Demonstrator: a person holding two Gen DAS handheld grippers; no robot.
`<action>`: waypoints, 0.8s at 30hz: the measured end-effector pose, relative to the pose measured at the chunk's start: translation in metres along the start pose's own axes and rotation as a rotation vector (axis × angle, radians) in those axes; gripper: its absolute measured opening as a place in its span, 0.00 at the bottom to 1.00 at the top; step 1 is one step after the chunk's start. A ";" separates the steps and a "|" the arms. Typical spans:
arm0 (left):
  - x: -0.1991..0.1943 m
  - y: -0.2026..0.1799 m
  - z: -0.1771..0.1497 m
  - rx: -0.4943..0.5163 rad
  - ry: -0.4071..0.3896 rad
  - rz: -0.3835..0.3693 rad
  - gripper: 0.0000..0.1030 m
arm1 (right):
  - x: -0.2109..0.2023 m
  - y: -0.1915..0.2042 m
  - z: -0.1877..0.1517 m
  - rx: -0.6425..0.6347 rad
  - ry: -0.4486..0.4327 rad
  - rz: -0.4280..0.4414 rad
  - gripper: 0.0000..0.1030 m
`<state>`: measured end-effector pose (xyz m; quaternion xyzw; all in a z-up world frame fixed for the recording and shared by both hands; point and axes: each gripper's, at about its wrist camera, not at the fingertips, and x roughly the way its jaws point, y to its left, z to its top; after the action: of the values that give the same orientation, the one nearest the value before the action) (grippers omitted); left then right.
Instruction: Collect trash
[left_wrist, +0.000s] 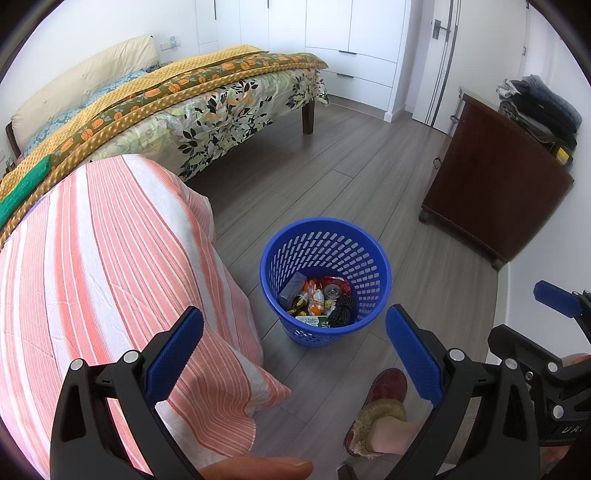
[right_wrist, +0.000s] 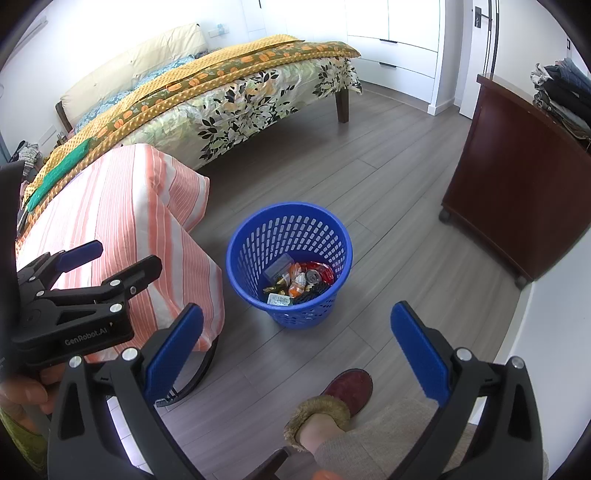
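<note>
Both grippers are held above the grey wood-plank floor (left_wrist: 354, 177), each with its jaws spread wide and nothing between them. The left gripper (left_wrist: 293, 354) and the right gripper (right_wrist: 297, 354) both face the blue perforated plastic wastebasket (left_wrist: 325, 225), which stands upright on the floor just beside the peach-and-white striped cloth (left_wrist: 110, 258) draping a low piece of furniture.

The basket already holds mixed trash (right_wrist: 299, 280): a drink can, crumpled wrappers, a small grey box and a dark tangled item, all lying low on its bottom. No loose litter is visible on the floor in either view.

Judgement: collection appears largely done or between items. To do this step well, scan the floor, the flower-patterned bed (left_wrist: 207, 110) and the dark brown wooden cabinet (left_wrist: 495, 192) for remaining pieces before committing either gripper. Keep clear of the red fur-trimmed slipper (right_wrist: 347, 391) on the person's foot near the basket, and avoid snagging the striped cloth.
</note>
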<state>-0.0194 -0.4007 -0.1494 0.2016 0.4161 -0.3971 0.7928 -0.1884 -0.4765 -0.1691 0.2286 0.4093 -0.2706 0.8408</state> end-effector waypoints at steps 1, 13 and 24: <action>0.000 0.000 0.000 0.000 0.000 0.000 0.95 | 0.000 0.001 0.000 0.000 0.000 0.000 0.95; 0.002 0.001 -0.002 0.002 0.006 -0.001 0.95 | 0.002 0.000 0.000 -0.001 0.002 0.001 0.95; 0.004 0.005 -0.005 -0.013 0.009 -0.007 0.93 | 0.007 -0.005 -0.005 0.004 0.008 -0.006 0.95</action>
<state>-0.0170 -0.3962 -0.1556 0.1967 0.4231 -0.3962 0.7908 -0.1905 -0.4792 -0.1782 0.2302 0.4130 -0.2728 0.8379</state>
